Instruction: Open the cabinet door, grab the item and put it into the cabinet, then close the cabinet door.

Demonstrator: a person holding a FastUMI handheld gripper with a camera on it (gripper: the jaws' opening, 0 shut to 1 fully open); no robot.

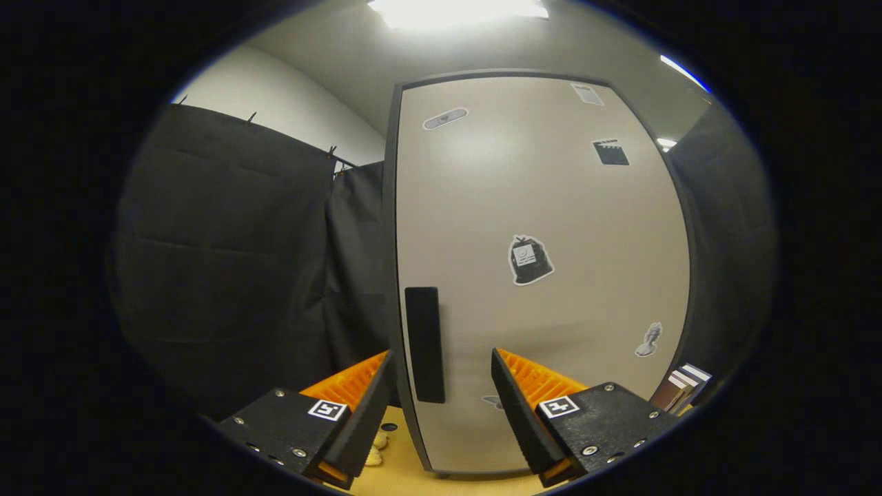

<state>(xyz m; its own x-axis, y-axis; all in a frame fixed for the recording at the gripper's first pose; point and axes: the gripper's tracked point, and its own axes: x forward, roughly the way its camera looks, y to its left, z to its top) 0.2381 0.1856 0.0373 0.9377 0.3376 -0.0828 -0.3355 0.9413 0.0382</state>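
Between our two fingers [365, 413] we see the lower left part of the cabinet door [537, 275], with nothing in their grasp; the gripper [441, 399] is spread wide and its fingers touch nothing that we can make out. Just ahead of the fingers, at about eleven o'clock from the gap between them, the dark upright handle [424, 343] sits on the door near its left edge, closer to the left finger than to the right. The door is shut and stands upright on a light wooden tabletop [406, 475], which shows at six o'clock beneath the fingers. Beside the left finger, low on that tabletop at about seven o'clock from the handle, we notice a small pale item [375, 448]; we cannot tell what it is, as the finger hides most of it. Beyond the handle, at one o'clock, a dark bag-shaped sticker [529, 260] is stuck near the middle of the door. At four o'clock from the door, past the right finger, a few books [682, 386] stand near the cabinet's right side. At nine o'clock the black cloth wall [234, 262] hangs well apart from us.
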